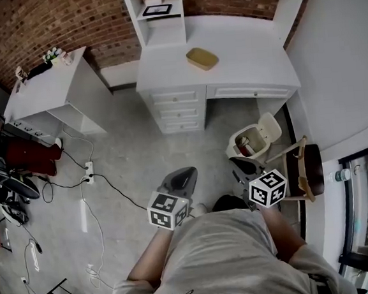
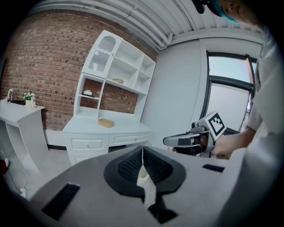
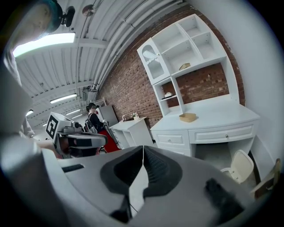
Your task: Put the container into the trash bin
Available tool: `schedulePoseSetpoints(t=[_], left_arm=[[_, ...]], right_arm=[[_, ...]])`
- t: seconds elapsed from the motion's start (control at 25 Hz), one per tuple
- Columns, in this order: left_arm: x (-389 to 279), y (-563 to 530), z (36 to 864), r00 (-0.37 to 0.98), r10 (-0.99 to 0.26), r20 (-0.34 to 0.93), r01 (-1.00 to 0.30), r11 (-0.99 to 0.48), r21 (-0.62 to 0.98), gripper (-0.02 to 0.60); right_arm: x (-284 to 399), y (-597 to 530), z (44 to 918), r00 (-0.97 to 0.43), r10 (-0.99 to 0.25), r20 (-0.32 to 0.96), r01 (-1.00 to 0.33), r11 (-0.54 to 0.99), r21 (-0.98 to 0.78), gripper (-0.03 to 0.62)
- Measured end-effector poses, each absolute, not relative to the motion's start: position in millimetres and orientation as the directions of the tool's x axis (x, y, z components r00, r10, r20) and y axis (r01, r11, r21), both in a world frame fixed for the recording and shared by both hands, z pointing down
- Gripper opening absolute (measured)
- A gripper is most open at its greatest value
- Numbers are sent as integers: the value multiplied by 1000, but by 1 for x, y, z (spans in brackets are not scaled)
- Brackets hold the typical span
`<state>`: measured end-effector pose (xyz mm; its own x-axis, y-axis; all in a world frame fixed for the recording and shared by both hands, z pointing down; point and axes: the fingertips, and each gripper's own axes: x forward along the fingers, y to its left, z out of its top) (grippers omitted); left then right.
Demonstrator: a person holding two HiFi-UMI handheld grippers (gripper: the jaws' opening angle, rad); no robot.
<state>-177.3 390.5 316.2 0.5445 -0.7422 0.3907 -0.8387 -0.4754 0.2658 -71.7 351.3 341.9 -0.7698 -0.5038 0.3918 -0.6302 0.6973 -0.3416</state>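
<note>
The tan, shallow container (image 1: 202,58) lies on the white desk (image 1: 240,55); it also shows in the left gripper view as the container (image 2: 106,123) and in the right gripper view as the container (image 3: 187,117). A cream trash bin (image 1: 254,140) with its lid up stands on the floor at the desk's right front, and the right gripper view shows the bin (image 3: 237,166) low right. My left gripper (image 1: 180,178) and right gripper (image 1: 246,166) hover over the floor well short of the desk. Both are shut with nothing between the jaws, as the left gripper (image 2: 142,153) and right gripper (image 3: 143,155) show close up.
A dark wooden chair (image 1: 304,168) stands right of the bin, by the wall. A white side table (image 1: 45,91) sits at the left, with cables and a power strip (image 1: 89,172) on the grey floor. Shelves (image 1: 159,11) rise at the desk's back. A person (image 3: 94,117) stands far off.
</note>
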Motion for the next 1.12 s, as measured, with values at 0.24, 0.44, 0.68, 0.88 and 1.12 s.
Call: schedulePoseSetpoints(t=[0.24,0.44,0.68,0.88,1.12], left_arm=[[-186,387,316,552,-739,386,-834,-484,267,18],[-192,375,314,541,-756,368,-841,-474,262,18],[-195,347,318,541,-756,369,-841,-476,256,18],[-192,308,322,546,-750,374,-838,-481,259,18],[-193,257,325,539,-753,376,-842,-473,261,18]], right_arm=[[-76,350,344,-761,-510,401,-642,684,-347,29],[-78,340,342,-763,-514,393,-639,693,-335,29],[-82,317,346,-774,-503,384,-624,706,-335,29],[-79,277,359,-765,-503,402,-636,686,-353,29],[-77,220,361,-766,-500,404,-636,684,-358,29]])
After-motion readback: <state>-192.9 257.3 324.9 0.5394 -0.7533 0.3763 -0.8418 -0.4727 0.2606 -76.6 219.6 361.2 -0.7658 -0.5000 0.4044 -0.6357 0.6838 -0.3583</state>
